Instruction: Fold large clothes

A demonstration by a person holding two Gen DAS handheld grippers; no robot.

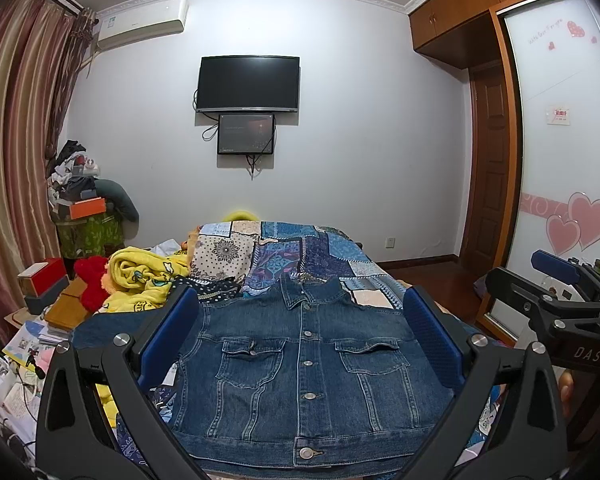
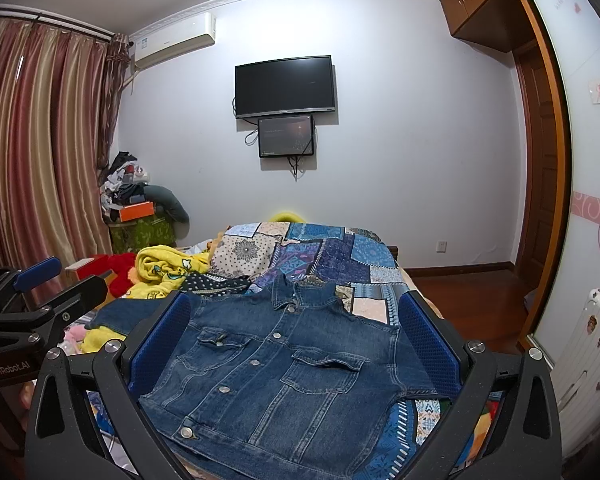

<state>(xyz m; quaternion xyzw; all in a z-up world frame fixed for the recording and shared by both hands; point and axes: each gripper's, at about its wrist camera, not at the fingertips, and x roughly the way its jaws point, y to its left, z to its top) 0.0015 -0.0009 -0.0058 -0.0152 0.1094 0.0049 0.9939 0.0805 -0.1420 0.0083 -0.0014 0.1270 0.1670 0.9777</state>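
My left gripper is matte black, speckled plastic, with two arms that curve outward and each have a teardrop cutout near the base. Round silver screws sit in pairs just behind each jaw. The fingers carry royal-blue pads with a fine dotted grip texture on the inner faces. My right gripper is built the same: black frame, silver screws, blue textured pads. Seen from the side, its body reads "DAS" in pale letters; the left one's body reads "GenRobot.AI".
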